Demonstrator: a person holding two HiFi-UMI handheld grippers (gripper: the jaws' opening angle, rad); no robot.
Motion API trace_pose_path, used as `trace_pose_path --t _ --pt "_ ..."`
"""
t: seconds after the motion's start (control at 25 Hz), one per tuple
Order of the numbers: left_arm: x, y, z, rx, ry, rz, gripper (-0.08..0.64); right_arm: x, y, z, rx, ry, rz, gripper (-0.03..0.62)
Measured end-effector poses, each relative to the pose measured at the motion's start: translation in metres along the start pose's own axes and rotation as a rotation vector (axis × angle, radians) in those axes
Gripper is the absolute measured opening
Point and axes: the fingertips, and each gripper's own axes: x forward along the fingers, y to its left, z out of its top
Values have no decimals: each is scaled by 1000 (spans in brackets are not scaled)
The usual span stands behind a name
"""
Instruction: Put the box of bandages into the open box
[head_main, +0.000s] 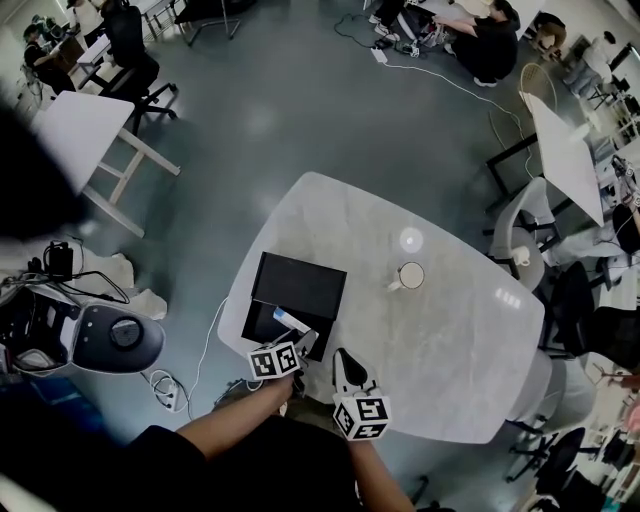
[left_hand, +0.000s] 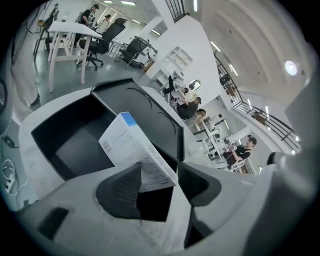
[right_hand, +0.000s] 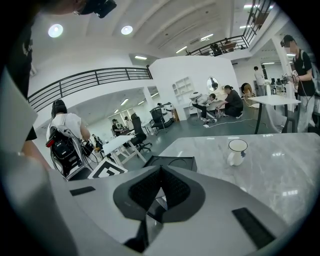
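The white bandage box (head_main: 291, 321) with a blue end leans tilted in the black open box (head_main: 262, 322), whose lid (head_main: 300, 285) stands behind it. In the left gripper view the bandage box (left_hand: 135, 145) rests against the left pad (left_hand: 122, 187). A thin gap shows before the right pad, above the black tray (left_hand: 75, 140). My left gripper (head_main: 305, 345) (left_hand: 159, 172) is open around the near end of the bandage box. My right gripper (head_main: 343, 362) (right_hand: 160, 172) hovers over the table's near edge, shut on nothing.
A white mug (head_main: 410, 276) (right_hand: 236, 151) stands on the pale marble table (head_main: 440, 350) to the right of the black box. Chairs, white desks and seated people surround the table. Cables and a floor device lie at the left.
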Motion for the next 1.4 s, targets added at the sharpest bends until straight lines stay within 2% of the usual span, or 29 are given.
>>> trace_pose_path --t 0.36,0.8,0.96,1.08,1.12,1.28,1.4 --pt "15 2 13 53 8 48 178 -4 -14 -4 17 1 -26 12" --pt "18 2 25 126 -10 63 162 -5 -23 1 17 -12 -35 12" --pt "6 -3 25 182 -23 63 104 -8 -26 5 10 -40 -48 12" --pt "-7 -5 20 161 -13 56 73 -13 -27 7 6 -62 -63 12" --pt "-12 -7 19 173 -13 51 64 -15 -26 7 7 -67 -68 12" --pt "-38 -14 15 304 -31 41 32 -30 -18 5 -7 -95 -85 12" --pt "-66 -23 22 408 -92 20 25 -42 -6 5 -28 -117 -100 12"
